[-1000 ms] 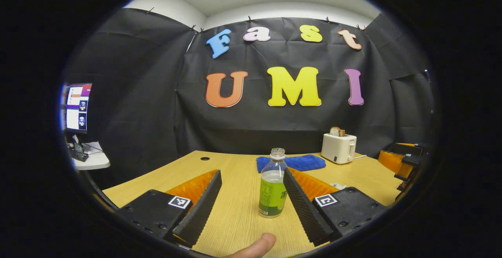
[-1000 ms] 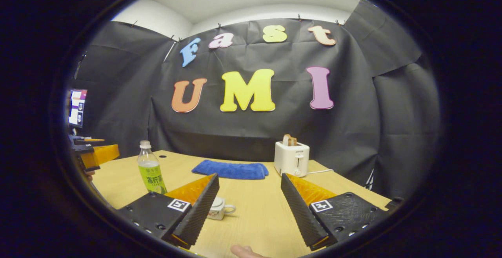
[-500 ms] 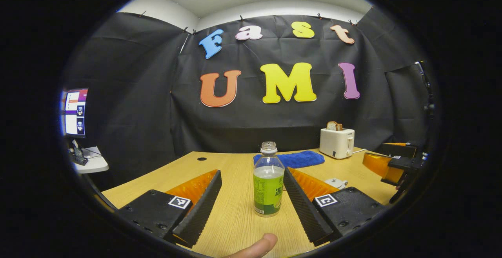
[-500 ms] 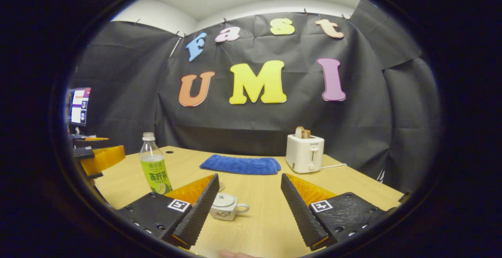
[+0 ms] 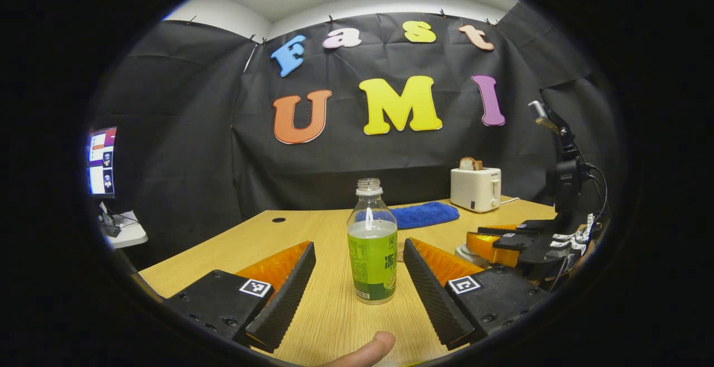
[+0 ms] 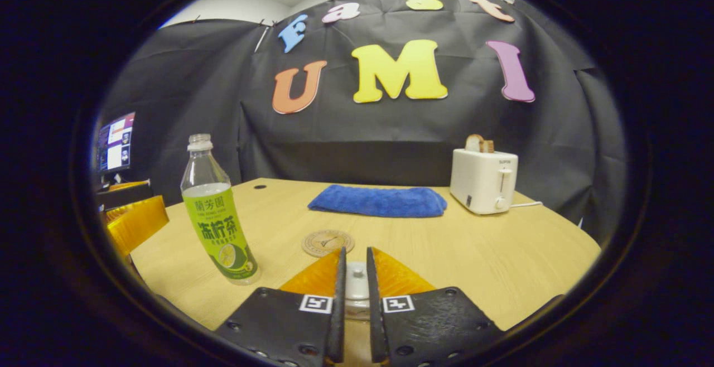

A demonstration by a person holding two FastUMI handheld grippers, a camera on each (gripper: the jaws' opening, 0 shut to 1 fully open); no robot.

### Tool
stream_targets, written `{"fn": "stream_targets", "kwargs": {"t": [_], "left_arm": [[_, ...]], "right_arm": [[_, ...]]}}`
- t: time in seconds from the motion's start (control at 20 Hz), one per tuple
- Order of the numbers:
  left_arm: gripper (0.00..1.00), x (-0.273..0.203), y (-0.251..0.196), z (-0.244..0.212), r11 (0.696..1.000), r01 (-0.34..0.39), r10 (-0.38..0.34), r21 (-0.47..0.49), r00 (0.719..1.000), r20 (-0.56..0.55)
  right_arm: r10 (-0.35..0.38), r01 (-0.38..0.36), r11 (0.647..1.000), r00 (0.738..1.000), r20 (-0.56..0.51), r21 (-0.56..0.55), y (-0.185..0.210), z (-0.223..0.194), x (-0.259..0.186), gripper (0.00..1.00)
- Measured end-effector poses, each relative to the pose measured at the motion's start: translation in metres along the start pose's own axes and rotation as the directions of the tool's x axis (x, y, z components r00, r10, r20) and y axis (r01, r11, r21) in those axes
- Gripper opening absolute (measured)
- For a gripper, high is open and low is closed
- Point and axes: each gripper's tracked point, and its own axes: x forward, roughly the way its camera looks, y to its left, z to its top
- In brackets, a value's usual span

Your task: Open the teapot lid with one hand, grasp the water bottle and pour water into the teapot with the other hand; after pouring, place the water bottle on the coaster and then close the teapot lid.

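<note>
Left gripper (image 5: 357,266): fingers spread wide on either side of the bottle, neither touching it; a fingertip (image 5: 365,350) shows at 6 o'clock of the left gripper view.
Water bottle: clear plastic bottle with a green label (image 5: 372,244), capless, upright on the light wooden table (image 5: 334,322); in the right gripper view it stands at 9 o'clock (image 6: 217,216).
Right gripper (image 6: 355,291): fingers drawn nearly together around the knob of the small white teapot lid (image 6: 355,283); whether both press on it cannot be told. In the left gripper view it sits at 3 o'clock (image 5: 491,241).
Coaster: round tan coaster (image 6: 327,242), bare, just beyond the right gripper's fingertips.
Background: blue folded towel (image 6: 379,201) and white toaster with bread (image 6: 483,180) at the table's far edge.
</note>
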Motion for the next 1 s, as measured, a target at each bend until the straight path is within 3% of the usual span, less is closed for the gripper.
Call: {"fn": "stream_targets", "kwargs": {"t": [0.05,0.2,0.3,0.7,1.0], "left_arm": [[0.99,0.002,0.001,-0.001,1.000,-0.002,0.002,-0.005,1.000,-0.001],[0.99,0.015,-0.002,-0.008,0.999,0.012,-0.012,-0.036,1.000,-0.005],[0.99,0.022,-0.003,-0.015,0.999,0.018,-0.019,-0.039,1.000,-0.010],[0.99,0.055,-0.012,-0.031,0.999,0.033,-0.034,-0.031,0.999,-0.041],[0.98,0.078,-0.019,-0.021,0.992,0.098,-0.094,-0.082,0.994,0.060]], "right_arm": [[-0.001,0.001,1.000,1.000,0.007,0.000,-0.002,0.002,-0.001,0.11],[0.039,-0.039,0.996,0.999,0.001,0.082,-0.006,0.005,0.001,0.10],[0.039,-0.038,0.998,0.999,-0.002,0.059,-0.006,0.007,0.002,0.00],[0.034,-0.040,0.998,0.985,0.170,0.037,-0.024,0.090,-0.049,0.00],[-0.001,-0.009,0.999,0.979,0.204,0.048,-0.052,0.100,-0.090,0.00]]}}
